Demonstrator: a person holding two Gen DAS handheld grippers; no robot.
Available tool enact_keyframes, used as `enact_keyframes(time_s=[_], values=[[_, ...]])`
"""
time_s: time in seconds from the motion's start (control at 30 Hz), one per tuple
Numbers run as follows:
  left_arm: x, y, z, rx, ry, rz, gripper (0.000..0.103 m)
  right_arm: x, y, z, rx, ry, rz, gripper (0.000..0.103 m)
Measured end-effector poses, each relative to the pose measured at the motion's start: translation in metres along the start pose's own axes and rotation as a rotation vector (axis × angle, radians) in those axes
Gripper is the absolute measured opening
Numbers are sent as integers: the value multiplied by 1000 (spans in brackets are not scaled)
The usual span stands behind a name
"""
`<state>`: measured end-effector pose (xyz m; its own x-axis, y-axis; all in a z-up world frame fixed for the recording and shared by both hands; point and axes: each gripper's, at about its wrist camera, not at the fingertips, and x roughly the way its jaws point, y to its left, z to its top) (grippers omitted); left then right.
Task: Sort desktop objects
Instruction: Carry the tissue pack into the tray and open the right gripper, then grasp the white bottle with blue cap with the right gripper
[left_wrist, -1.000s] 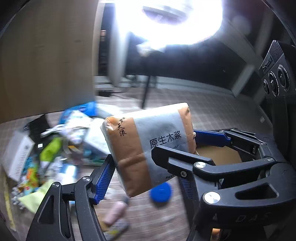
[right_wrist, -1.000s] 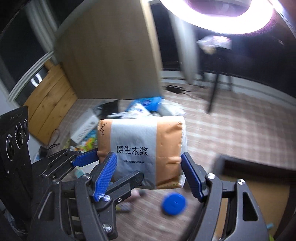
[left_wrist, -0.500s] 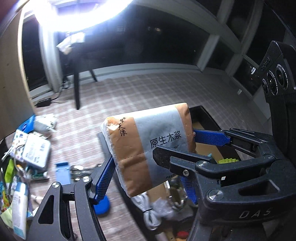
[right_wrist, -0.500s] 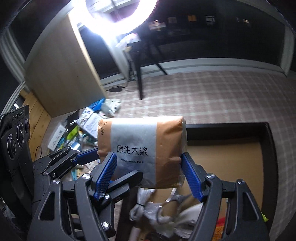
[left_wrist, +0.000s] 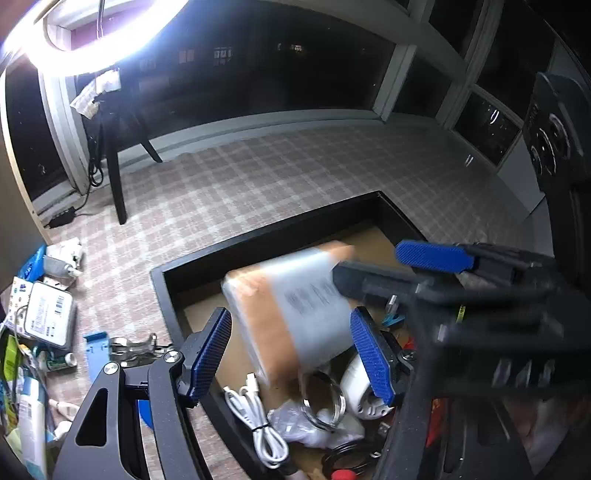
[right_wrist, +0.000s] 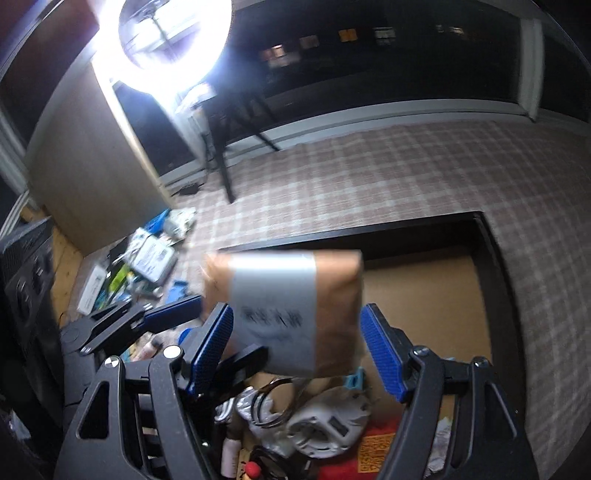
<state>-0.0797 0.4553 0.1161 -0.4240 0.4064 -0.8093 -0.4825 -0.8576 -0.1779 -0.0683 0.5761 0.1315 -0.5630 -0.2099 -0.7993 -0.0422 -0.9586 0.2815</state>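
Note:
A tissue pack, brown with a grey band, shows blurred over the black-walled box. It sits between the blue pads of my left gripper, which stand wide with small gaps to it. In the right wrist view the same pack hangs between the wide pads of my right gripper, clear of the right pad. The pack looks loose and tipped, lower than both grips. The right gripper's fingers cross in from the right, blurred.
The box has a cardboard floor, bare at the far end. Its near end holds a white cable, metal rings and a white device. Loose packets and small items litter the checked cloth at left. A ring light glares above.
Both grippers carried the pack from above the clutter to over the box. The pack, sharp and pinched before, is now blurred, tipped and lower between the pads.

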Motion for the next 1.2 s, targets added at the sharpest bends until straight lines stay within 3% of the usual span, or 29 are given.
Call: enact_keyframes(time_s=[0.43,0.73,0.93,1.2], values=[[-27,52,-9,-81,-40,64,64,10,28,6,-20,8,35,71],[-50,107,-30,-148,-39,153,64,21,65,9,-70,26,82,71],[-75,158,-57,-214,-36,256,64,39,114,8,-128,64,139,71],[-101,243,-107,-391,-24,352,64,79,194,1,-174,162,247,70]])
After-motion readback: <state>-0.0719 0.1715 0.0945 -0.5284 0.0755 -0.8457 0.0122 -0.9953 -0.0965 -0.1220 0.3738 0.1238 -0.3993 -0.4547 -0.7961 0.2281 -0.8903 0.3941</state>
